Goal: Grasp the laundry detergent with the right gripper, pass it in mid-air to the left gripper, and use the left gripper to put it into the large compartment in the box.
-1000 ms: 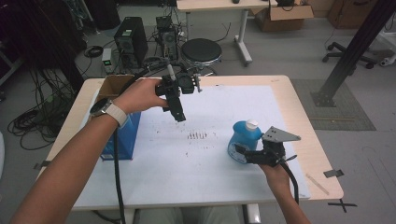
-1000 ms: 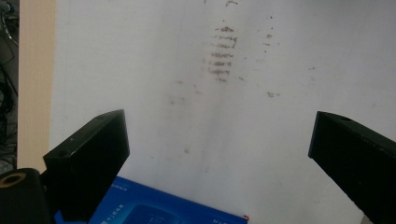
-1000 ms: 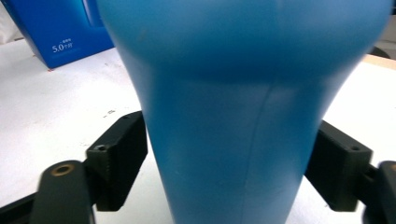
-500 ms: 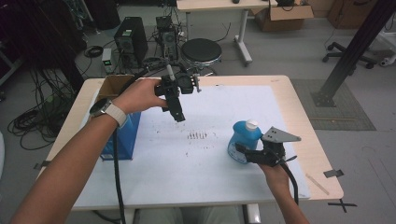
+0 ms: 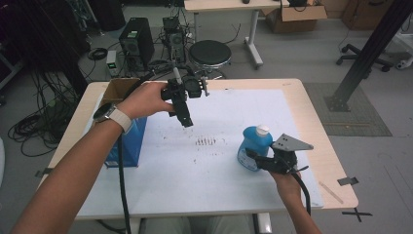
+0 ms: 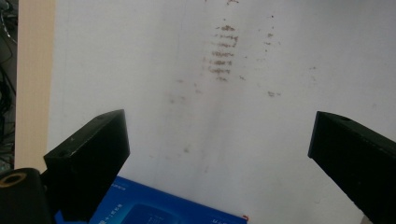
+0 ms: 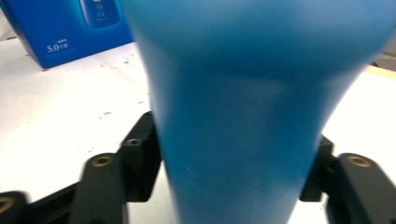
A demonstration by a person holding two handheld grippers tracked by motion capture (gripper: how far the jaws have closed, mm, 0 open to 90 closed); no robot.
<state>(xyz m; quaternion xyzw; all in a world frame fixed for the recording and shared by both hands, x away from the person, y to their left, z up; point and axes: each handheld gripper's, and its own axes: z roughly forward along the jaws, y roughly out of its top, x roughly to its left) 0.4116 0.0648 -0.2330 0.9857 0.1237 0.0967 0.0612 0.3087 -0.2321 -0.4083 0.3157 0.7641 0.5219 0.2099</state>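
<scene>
a blue bottle (image 5: 254,146) with a white cap stands upright on the white sheet (image 5: 214,185) at the right of the worktop (image 5: 321,122), clamped low on its body between the jaws of the right hand-held gripper (image 5: 254,160). the left hand-held gripper (image 5: 187,120) hangs above the sheet's middle, pointing down, its jaws wide apart and holding nothing. brown smudges (image 5: 206,142) mark the sheet below it. a blue box (image 5: 127,141) stands at the left edge
</scene>
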